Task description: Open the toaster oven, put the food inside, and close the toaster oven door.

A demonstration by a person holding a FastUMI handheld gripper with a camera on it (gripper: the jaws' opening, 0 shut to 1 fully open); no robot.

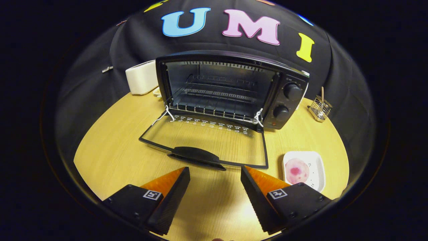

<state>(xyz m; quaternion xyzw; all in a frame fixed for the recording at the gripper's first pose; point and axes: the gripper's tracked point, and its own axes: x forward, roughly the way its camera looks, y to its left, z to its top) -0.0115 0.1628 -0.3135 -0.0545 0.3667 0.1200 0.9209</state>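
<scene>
Gripper [215, 172] fingers spread apart, holding nothing, just short of the door handle [195, 156].
Toaster oven [230, 88] door [205, 140] lies fully open on the table [110, 147]; food [296, 171] on white plate [319, 167], beside right finger.

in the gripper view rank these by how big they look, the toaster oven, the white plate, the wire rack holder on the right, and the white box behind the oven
1. toaster oven
2. white plate and white box: look alike, and the plate is nearer, so unranked
3. wire holder
The tongs are open, holding nothing.

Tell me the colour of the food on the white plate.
Pink, with a darker red centre; gripper view.
</scene>
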